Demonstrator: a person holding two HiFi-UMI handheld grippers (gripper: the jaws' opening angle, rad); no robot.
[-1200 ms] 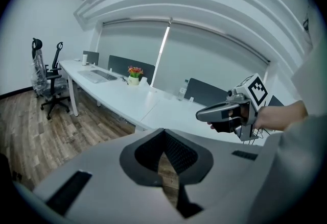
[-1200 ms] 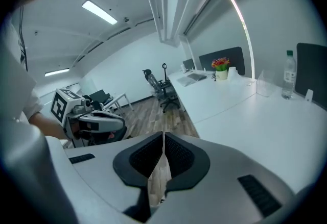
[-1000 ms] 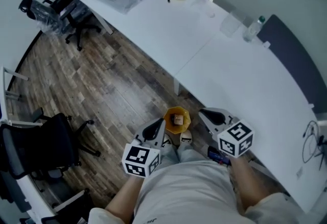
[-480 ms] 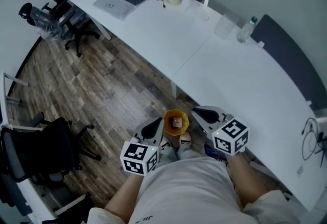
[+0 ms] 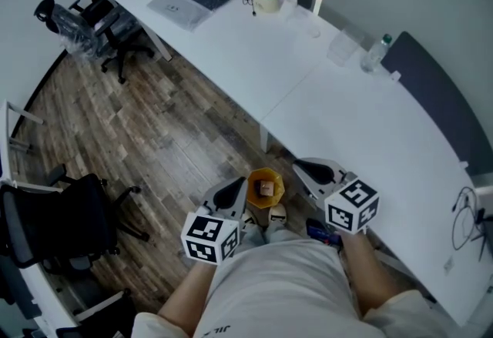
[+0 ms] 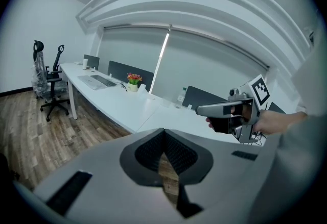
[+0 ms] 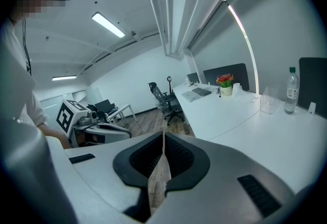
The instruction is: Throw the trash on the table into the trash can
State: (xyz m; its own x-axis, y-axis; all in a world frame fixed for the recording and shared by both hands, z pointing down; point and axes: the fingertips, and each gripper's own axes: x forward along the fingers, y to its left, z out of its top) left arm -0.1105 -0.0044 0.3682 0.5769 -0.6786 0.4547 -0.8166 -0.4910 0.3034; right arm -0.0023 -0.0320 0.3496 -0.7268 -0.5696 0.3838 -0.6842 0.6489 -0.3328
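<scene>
Left gripper (image 5: 237, 190) and right gripper (image 5: 304, 170) flank the orange trash can (image 5: 266, 187) on the floor (image 5: 154, 128), fingers (image 7: 146, 159) closed, nothing held.

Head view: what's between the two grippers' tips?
The orange trash can, standing on the wood floor, with a brownish scrap inside. It shows between the left gripper and right gripper in the head view only.
</scene>
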